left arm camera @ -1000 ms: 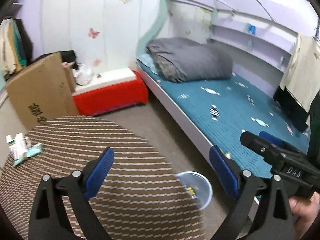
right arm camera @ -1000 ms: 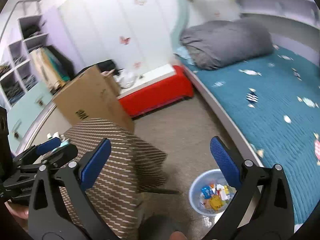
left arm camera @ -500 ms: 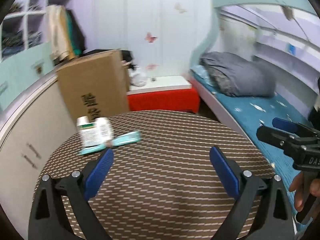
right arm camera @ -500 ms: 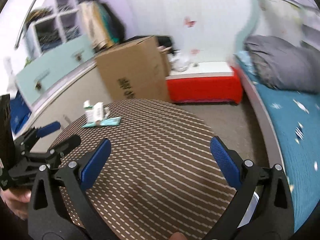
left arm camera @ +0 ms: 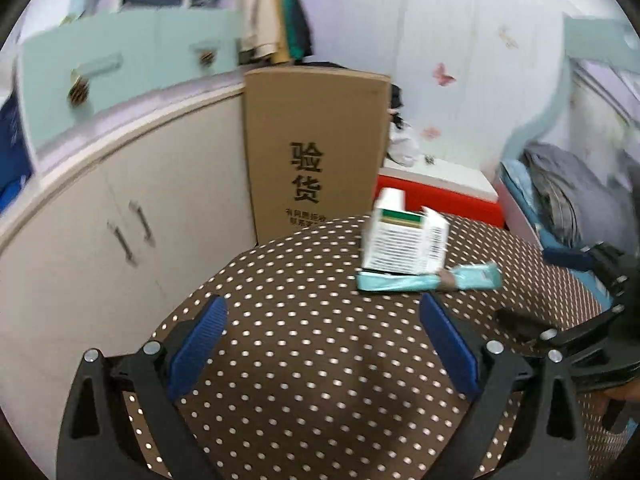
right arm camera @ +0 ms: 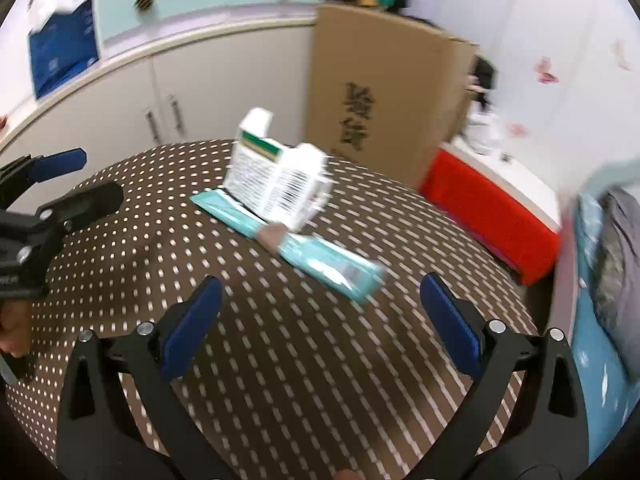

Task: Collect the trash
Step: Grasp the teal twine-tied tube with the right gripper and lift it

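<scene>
With both hand-held grippers spread empty, I judge the right hand-held gripper (right arm camera: 318,312) nearer the teal wrapper (right arm camera: 288,240) (long axis crosswise).

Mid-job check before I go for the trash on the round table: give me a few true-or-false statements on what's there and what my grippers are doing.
1. The white carton and teal wrapper touch on the dotted table. True.
2. The right gripper grips the wrapper. False: open, empty, short of it.
3. The left gripper is open. True.
4. The cardboard box lies on the table. False: it stands behind it.
</scene>
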Motion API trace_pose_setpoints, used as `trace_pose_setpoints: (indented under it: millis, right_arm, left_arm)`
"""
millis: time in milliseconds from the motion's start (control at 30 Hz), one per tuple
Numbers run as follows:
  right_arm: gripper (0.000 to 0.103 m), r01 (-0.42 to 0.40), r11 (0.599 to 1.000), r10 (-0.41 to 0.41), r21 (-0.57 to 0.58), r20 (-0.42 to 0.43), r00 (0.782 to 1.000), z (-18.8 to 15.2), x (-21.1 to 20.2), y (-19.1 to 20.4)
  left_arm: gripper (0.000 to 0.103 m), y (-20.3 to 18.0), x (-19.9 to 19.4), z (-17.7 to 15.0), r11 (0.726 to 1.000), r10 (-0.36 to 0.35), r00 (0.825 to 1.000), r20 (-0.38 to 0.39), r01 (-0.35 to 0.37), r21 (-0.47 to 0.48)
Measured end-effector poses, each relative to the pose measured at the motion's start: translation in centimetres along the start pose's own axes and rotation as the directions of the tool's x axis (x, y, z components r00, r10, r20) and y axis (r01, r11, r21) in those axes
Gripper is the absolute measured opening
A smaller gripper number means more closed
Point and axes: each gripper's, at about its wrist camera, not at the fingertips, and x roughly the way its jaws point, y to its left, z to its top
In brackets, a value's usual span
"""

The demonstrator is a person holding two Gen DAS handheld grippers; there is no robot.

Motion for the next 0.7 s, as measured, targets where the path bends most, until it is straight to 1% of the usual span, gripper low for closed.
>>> trace_pose_setpoints:
  millis: [33, 67, 100, 167, 200, 233, 267, 300, 333, 367, 433, 600, 700]
  right_arm:
    - [0.097, -0.015, 1.000, 0.015, -0.021, -0.003, 1.000, 0.4, 0.7, 0.3]
    - [0.097, -0.029, 0.999, 0.028, -0.046, -0.008, 1.000, 0.9, 1.6, 0.7]
    - [0.094, -0.037, 0.998, 0.036, -0.059, -0.014, 0.999, 1.3, 2.2, 0.8]
    - [0.083, -0.064, 0.995, 0.061, -0.079, -0.037, 0.997, 1.8, 3.6, 1.0]
    - [0.067, -0.080, 0.993, 0.076, -0.081, -0.051, 0.996, 2.0, 4.1, 1.2]
    - [0.057, -0.105, 0.991, 0.100, -0.078, -0.061, 0.993, 2.0, 4.4, 1.3]
    - [0.050, -0.129, 0.990, 0.126, -0.064, -0.051, 0.991, 2.0, 4.4, 1.3]
    - [0.041, -0.152, 0.987, 0.150, -0.052, -0.051, 0.987, 1.8, 4.4, 1.4]
    - [0.032, -0.154, 0.987, 0.152, -0.053, -0.046, 0.987, 1.6, 4.2, 1.6]
    - [0.030, -0.146, 0.988, 0.144, -0.054, -0.044, 0.989, 1.3, 3.9, 1.9]
    - [0.021, -0.147, 0.988, 0.145, -0.040, -0.048, 0.988, 0.9, 3.3, 2.1]
    - [0.020, -0.102, 0.995, 0.103, 0.018, -0.077, 0.992, -1.7, 0.6, 2.3]
    - [0.019, -0.073, 0.991, 0.082, 0.109, -0.079, 0.993, -3.8, -1.1, 1.3]
  left_arm:
    - [0.095, 0.5, 0.2, -0.2, 1.000, 0.002, 1.000, -0.004, -0.002, -0.019]
    - [0.095, 0.7, 0.6, -0.3, 1.000, 0.012, 1.000, -0.026, -0.012, -0.025]
    - [0.095, 0.7, 0.7, -0.3, 1.000, 0.020, 0.999, -0.034, -0.020, -0.018]
    - [0.095, 0.8, 0.4, -0.6, 0.999, 0.047, 0.999, -0.010, -0.047, -0.009]
    - [0.095, 0.8, 0.5, -0.7, 0.999, 0.054, 0.998, -0.012, -0.054, -0.008]
    - [0.095, 0.7, 0.7, -0.6, 0.999, 0.048, 0.999, -0.018, -0.048, -0.007]
    - [0.095, 0.6, 0.9, -0.7, 0.999, 0.044, 0.999, -0.029, -0.044, -0.002]
    - [0.095, 0.5, 1.0, -0.8, 0.999, 0.055, 0.998, -0.031, -0.054, 0.003]
    - [0.095, 0.5, 1.0, -0.7, 0.998, 0.066, 0.997, -0.029, -0.066, 0.008]
    - [0.095, 0.5, 1.0, -0.7, 0.998, 0.069, 0.997, -0.024, -0.069, 0.010]
    - [0.095, 0.5, 1.1, -0.8, 0.998, 0.063, 0.998, -0.027, -0.063, 0.006]
    - [0.095, 0.3, 1.0, -0.9, 0.999, 0.045, 0.999, -0.030, -0.045, 0.004]
    - [0.095, 0.1, 0.9, -0.9, 1.000, 0.012, 1.000, -0.029, -0.012, 0.002]
